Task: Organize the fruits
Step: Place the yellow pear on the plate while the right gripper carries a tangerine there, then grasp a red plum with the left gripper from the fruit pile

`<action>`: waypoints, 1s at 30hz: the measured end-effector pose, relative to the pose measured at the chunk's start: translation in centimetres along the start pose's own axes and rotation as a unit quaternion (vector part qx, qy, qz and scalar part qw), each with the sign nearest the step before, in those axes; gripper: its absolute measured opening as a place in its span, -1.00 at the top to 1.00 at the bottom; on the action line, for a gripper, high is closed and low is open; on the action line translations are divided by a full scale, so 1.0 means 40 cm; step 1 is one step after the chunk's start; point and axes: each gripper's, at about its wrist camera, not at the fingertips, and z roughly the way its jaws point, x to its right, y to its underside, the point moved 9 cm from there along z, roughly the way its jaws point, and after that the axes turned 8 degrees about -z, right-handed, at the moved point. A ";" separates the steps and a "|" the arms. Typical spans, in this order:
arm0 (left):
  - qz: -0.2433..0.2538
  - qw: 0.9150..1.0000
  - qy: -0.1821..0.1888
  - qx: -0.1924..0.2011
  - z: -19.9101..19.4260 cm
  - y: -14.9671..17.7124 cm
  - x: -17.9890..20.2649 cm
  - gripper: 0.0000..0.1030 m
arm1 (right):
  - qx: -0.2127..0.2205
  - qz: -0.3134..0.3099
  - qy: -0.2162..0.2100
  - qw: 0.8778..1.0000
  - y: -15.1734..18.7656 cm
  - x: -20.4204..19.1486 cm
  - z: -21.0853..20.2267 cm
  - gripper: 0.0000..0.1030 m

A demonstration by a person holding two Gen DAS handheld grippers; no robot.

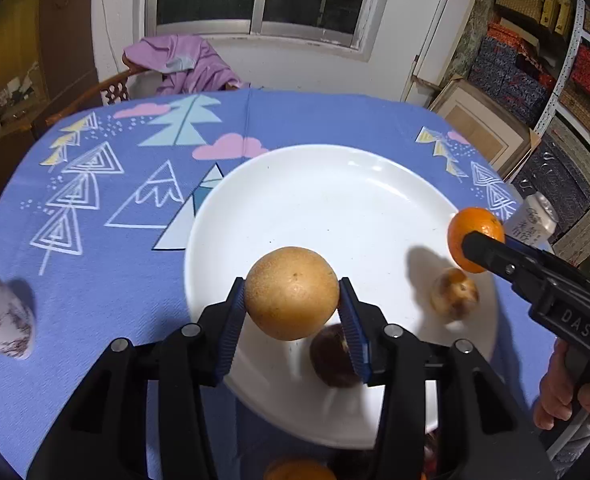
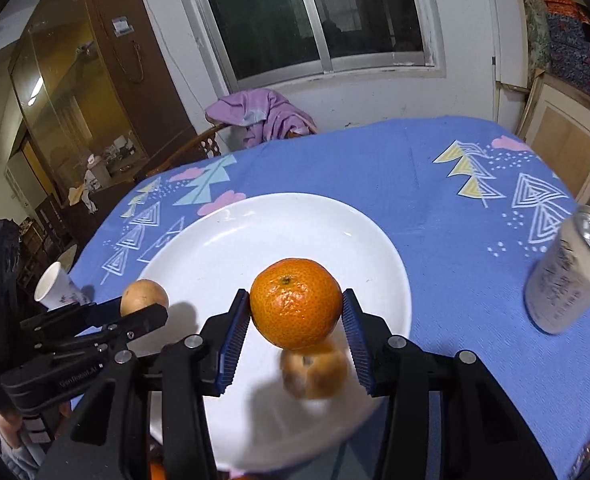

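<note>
A dark window [image 2: 319, 16] sits in the white wall [image 1: 315, 64]; below it a wooden chair [image 2: 199, 144] draped with purple cloth [image 1: 183, 64] (crumpled). Glass-fronted cabinet [image 2: 71, 92] left, stacked boxes [image 1: 535, 76] right

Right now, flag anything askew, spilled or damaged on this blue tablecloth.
Nothing spilled. The silver drink can and white paper cup only look tilted through the fisheye lens. One small brownish fruit on the white plate looks blotchy, but it is blurred.

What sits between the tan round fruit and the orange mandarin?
A small brownish fruit on the white plate, below and between tan fruit and mandarin, in the left wrist view.
</note>
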 end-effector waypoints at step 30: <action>-0.027 0.998 0.014 0.051 -0.284 0.279 -0.069 -0.55 | 0.068 0.024 -0.003 0.997 0.250 -0.004 -0.358 -0.51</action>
